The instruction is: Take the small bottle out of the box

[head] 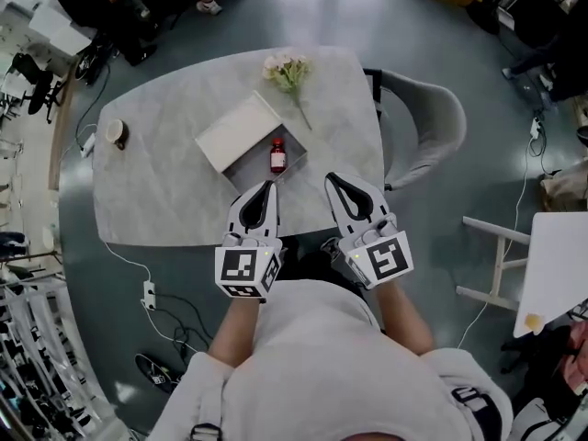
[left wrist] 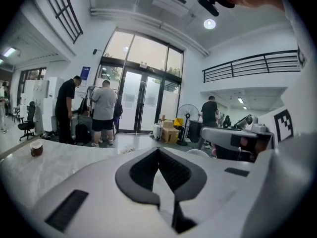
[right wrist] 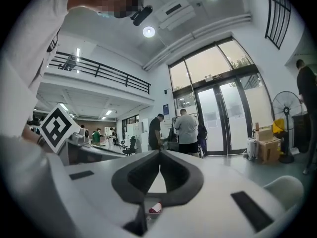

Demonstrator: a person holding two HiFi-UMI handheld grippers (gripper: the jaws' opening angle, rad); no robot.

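Note:
A small red bottle with a dark cap stands in the open grey box, whose white lid lies back to the left. My left gripper is shut and empty, its tips just short of the box's near side. To its right, my right gripper is also shut and empty, near the table's front edge. In the left gripper view the jaws meet and point out across the room. Below the closed jaws of the right gripper, a bit of the bottle shows through a gap.
A bunch of pale flowers lies behind the box on the grey table. A cup sits at the table's left end. A grey chair stands to the right. Several people stand by glass doors beyond.

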